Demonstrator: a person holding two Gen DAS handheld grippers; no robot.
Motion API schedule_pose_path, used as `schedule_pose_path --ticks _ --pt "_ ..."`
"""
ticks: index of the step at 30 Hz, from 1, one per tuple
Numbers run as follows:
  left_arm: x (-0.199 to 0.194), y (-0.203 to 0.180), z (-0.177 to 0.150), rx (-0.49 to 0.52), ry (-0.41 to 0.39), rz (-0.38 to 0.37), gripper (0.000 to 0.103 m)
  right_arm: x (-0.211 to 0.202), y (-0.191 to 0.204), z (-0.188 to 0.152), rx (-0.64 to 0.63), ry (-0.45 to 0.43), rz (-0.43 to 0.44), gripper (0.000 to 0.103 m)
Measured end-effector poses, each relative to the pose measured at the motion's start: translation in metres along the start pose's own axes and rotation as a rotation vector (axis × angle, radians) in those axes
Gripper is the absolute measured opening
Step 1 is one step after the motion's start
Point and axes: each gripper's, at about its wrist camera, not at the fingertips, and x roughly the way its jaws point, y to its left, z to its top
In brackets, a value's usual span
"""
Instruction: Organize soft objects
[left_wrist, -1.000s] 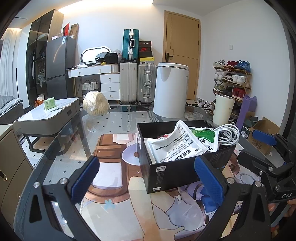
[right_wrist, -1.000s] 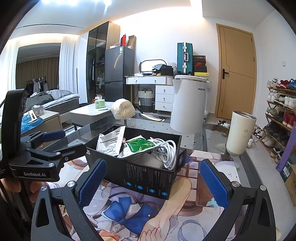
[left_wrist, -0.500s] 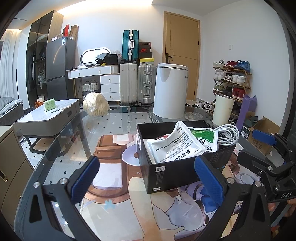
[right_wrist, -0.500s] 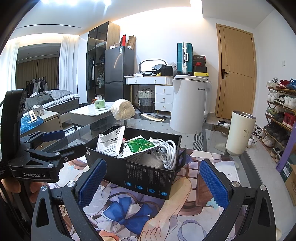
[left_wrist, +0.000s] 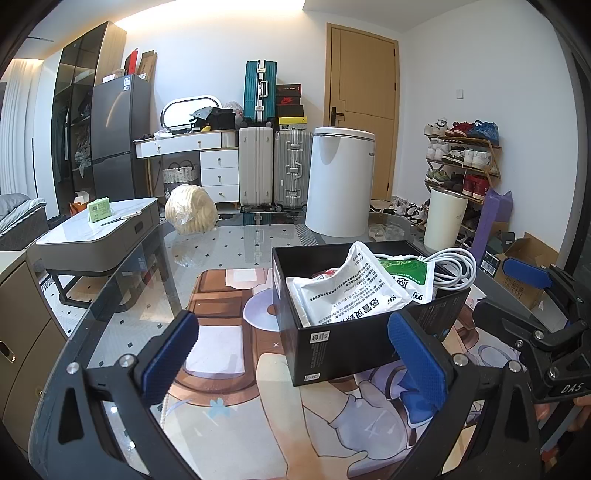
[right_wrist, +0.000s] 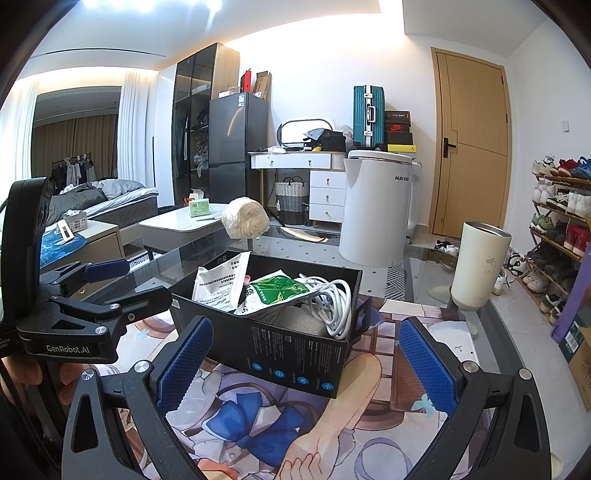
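White bin (left_wrist: 342, 181), suitcases (left_wrist: 273, 166), shoe rack (left_wrist: 463, 162), perhaps a wrapped pale bundle (left_wrist: 190, 214) on glass.

box (left_wrist: 343, 347) on mat (left_wrist: 221, 354) | pouches (left_wrist: 351, 291), cable (left_wrist: 452, 267) in box

Both fisheye views are bright and sharp at centre, with straight lines bowed and dark vignetting at the corners. Ceiling cove lighting (right_wrist: 155, 7) overexposes the upper frame in the right wrist view. The glass tabletop (left_wrist: 236, 240) carries reflections of the room. Shadows beneath the black cardboard box (left_wrist: 343, 347) are soft.
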Motion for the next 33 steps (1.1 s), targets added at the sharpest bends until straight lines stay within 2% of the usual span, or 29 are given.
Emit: schedule_pose_path --ticks 33 --pt "-0.0016 -0.0006 0.0017 0.005 -0.004 -0.002 0.103 0.0 0.0 -0.001 0.0 -0.001 0.0 0.102"
